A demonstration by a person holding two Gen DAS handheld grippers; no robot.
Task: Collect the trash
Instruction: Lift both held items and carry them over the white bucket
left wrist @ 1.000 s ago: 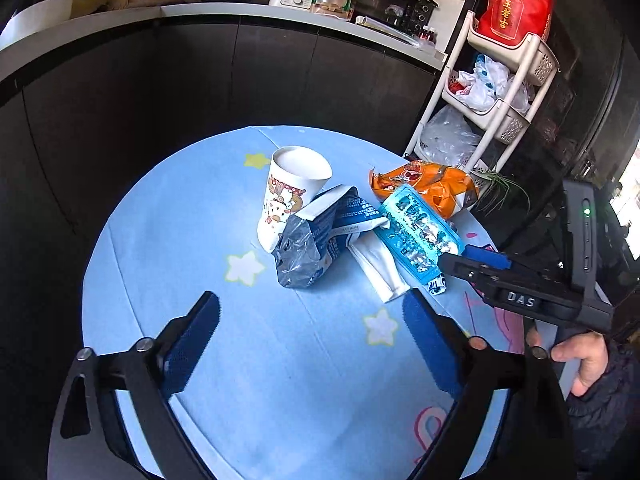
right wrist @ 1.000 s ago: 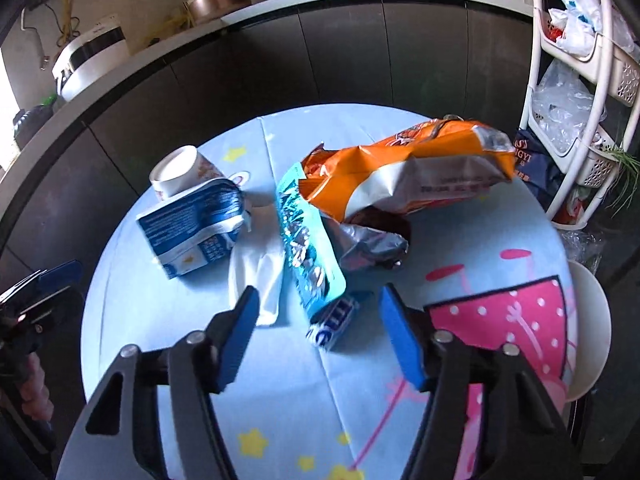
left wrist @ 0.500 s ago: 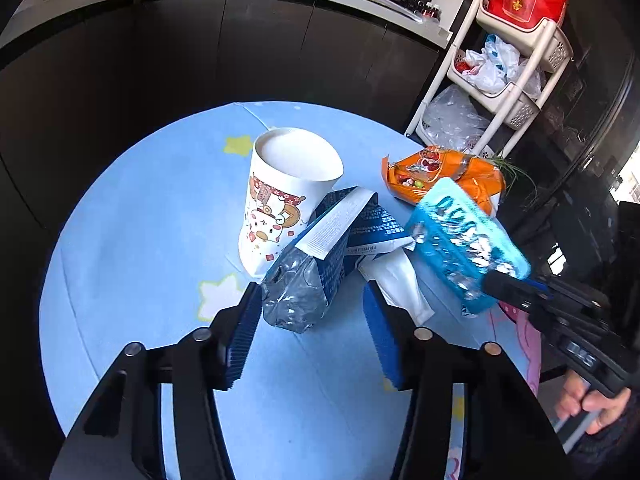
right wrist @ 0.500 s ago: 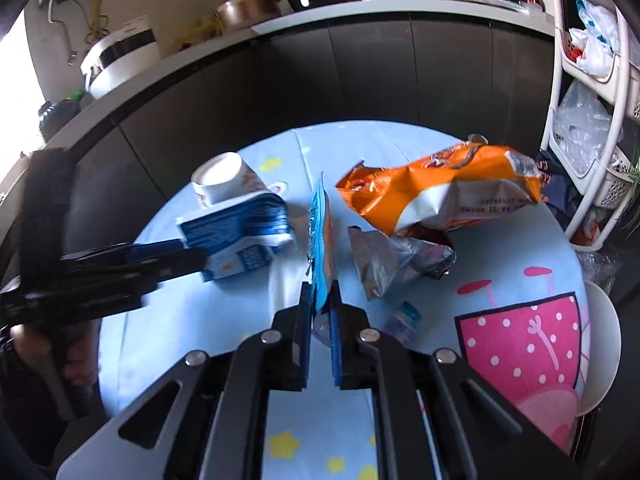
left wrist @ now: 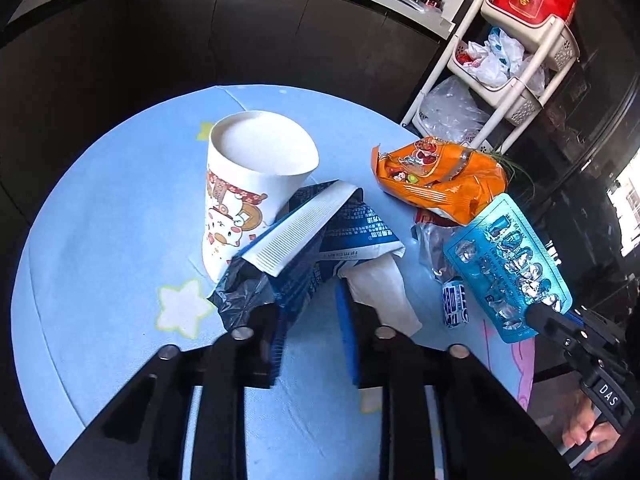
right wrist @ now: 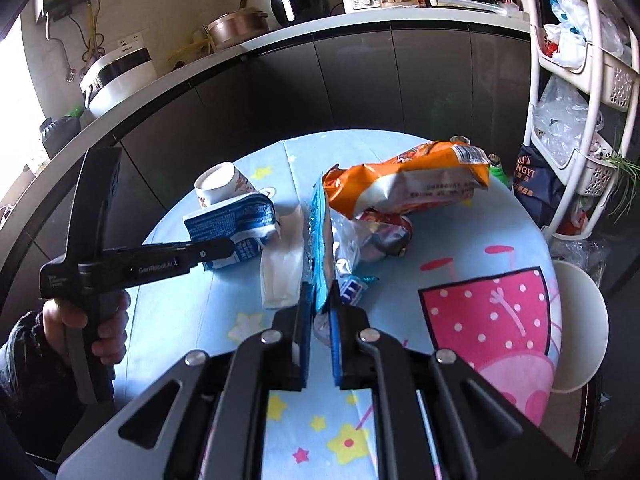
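Blue blister pack (right wrist: 320, 236) edge-on between clenched right fingers (right wrist: 306, 336); left fingers (left wrist: 276, 344) around half-hidden pouch (left wrist: 304, 248).

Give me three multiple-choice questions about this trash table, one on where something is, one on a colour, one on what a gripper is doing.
1. Where does the paper cup stand?
A. on the blue tablecloth, against the blue-and-white bag
B. on the white rack
C. inside the orange snack bag

2. What colour is the blister pack?
A. red
B. light blue with silver foil
C. green

3. What is the right gripper doing?
A. hanging open over the cup
B. pinching the blister pack, lifted on edge
C. holding the white tissue

Answers:
1 A: the left wrist view shows the cup upright on the cloth, the bag leaning on it.
2 B: both views show a light blue card with foil pockets.
3 B: the right wrist view shows its fingers closed on the pack's lower edge.
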